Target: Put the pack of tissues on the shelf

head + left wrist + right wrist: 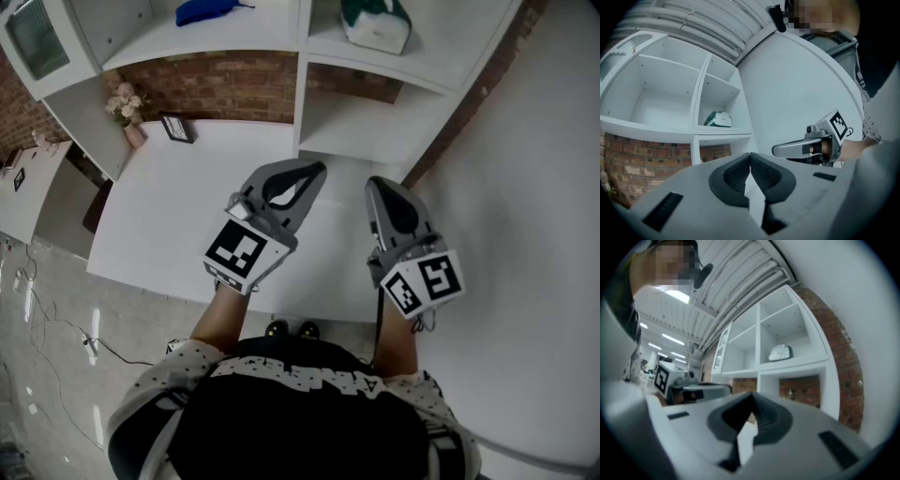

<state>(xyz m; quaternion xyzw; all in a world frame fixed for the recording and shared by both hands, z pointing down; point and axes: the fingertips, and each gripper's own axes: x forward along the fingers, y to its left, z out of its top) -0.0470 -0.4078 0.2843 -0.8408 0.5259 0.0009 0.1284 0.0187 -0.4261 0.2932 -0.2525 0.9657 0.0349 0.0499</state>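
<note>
Green-white pack of tissues (375, 26) sits on far-right shelf (431, 58); prob. soft, light, squashy, so grab across its sides. L gripper (317, 169) & R gripper (375, 184): fingers closed, empty, over near counter (169, 216).

On the white table (169, 225) a small vase with pale flowers (125, 108) stands at the back left corner, close to the brick wall (225, 86). A dark picture frame (177, 127) stands just beside it, to the right. A blue thing (208, 10) lies higher up; its kind I cannot tell. A thin cable (70, 328) runs over the glossy floor (47, 394).
</note>
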